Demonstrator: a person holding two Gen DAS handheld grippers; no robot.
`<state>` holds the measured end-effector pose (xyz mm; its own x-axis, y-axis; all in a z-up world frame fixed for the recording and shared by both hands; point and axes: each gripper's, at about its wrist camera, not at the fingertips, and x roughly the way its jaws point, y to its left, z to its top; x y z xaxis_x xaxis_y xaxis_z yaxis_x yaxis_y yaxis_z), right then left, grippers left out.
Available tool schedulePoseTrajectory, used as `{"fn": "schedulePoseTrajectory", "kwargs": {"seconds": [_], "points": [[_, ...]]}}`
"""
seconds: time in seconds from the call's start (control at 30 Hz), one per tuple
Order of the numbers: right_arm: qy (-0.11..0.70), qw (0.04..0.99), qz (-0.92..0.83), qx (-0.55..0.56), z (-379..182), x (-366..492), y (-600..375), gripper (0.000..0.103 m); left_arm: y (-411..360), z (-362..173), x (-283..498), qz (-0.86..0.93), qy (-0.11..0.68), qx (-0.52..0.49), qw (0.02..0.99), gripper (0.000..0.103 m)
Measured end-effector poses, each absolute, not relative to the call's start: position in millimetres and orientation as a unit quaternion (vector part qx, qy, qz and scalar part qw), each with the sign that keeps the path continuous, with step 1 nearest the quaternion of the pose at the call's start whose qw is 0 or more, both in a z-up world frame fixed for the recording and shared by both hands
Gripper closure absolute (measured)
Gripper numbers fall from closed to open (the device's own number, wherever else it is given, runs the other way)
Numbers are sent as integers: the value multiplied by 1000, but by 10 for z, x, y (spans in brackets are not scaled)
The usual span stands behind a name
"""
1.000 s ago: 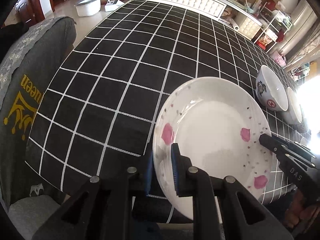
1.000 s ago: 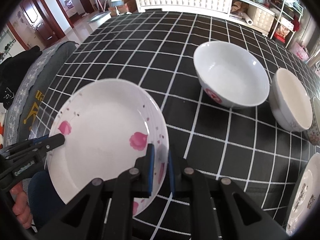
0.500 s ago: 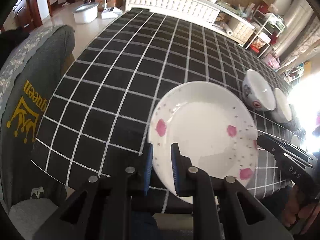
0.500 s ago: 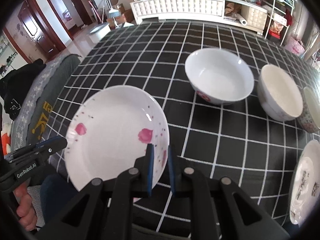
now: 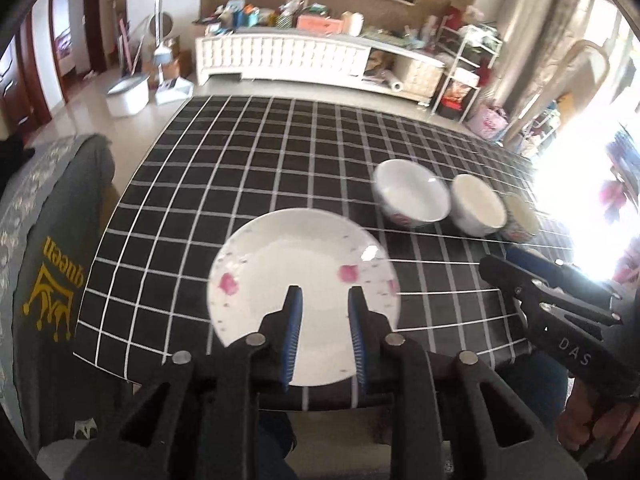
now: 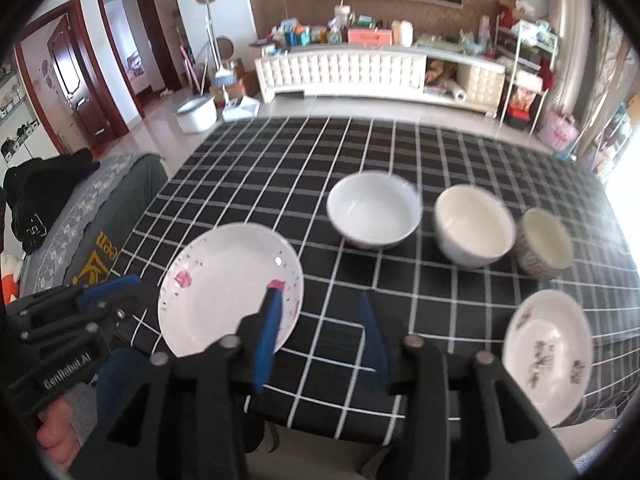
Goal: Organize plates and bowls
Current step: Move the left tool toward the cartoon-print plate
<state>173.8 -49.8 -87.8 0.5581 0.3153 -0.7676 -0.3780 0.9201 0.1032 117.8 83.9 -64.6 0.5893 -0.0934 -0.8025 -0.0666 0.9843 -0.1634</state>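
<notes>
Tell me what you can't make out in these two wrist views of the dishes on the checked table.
- Pink-spotted plate: near rim hidden by the left gripper, left view.
- Flowered plate: near rim meets the dark image edge, right view.
- Smallest bowl: pattern washed out by window glare, left view.
- Largest bowl: outside motif mostly hidden, blurred.

Left gripper (image 5: 323, 304) pointed steeply down over surface (image 5: 240, 184), blue-padded fingers (image 5: 294, 320) apart, jaws opening, nothing pressed between pads. Right gripper (image 6: 318, 312) likewise angled down, fingers (image 6: 270, 320) wider apart, jaws opening, gap bare. Each gripper showed in other's view, held by bare hand (image 6: 56, 440) at lower edge; other hand (image 5: 592, 428) gripped handle.
</notes>
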Motion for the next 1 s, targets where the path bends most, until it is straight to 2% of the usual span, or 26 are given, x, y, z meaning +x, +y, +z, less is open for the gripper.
{"fn": "schedulePoseTrajectory", "kwargs": {"seconds": [0.23, 0.33, 1.0], "points": [[395, 899, 187, -26, -600, 1569, -711, 41, 470, -460, 1074, -34, 431, -67, 899, 78], [390, 903, 178, -23, -518, 1537, -835, 40, 312, -378, 1050, -45, 422, -54, 904, 73], [387, 914, 122, -10, -403, 1502, -1807, 38, -696, -194, 1251, -107, 413, -4, 905, 73]]}}
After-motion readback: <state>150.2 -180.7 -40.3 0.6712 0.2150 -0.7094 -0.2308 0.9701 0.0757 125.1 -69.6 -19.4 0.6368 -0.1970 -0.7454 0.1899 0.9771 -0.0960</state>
